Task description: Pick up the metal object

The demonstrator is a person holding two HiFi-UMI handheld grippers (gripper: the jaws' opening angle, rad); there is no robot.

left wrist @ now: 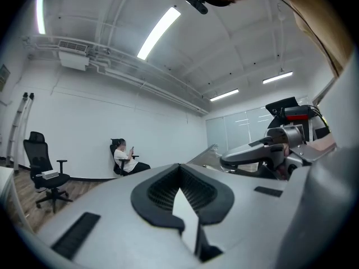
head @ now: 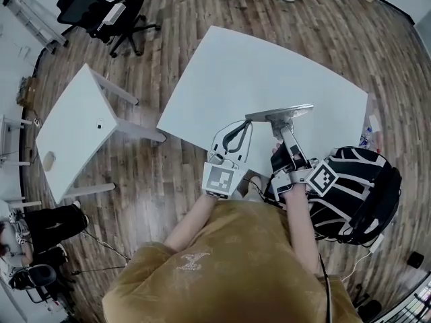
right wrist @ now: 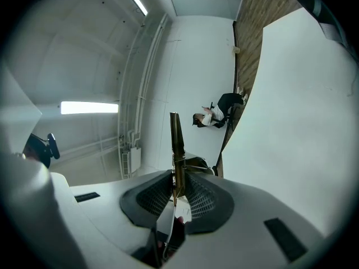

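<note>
The metal object (head: 283, 112) is a thin flat grey plate, held level above the near part of the white table (head: 269, 66). My right gripper (head: 279, 128) is shut on its near edge. In the right gripper view the plate (right wrist: 176, 142) shows edge-on, upright between the black pads (right wrist: 196, 198). My left gripper (head: 236, 134) hangs just to the left of the plate, apart from it, its jaws shut with nothing between them (left wrist: 180, 175). From the left gripper view the right gripper (left wrist: 269, 150) shows close by at the right.
A second white table (head: 74, 133) stands to the left, with a black office chair (head: 108, 12) behind it. A black and white bag (head: 357, 194) lies on the floor at the right. Small items (head: 370, 130) sit by the table's right edge. A seated person (left wrist: 124, 158) is at the far wall.
</note>
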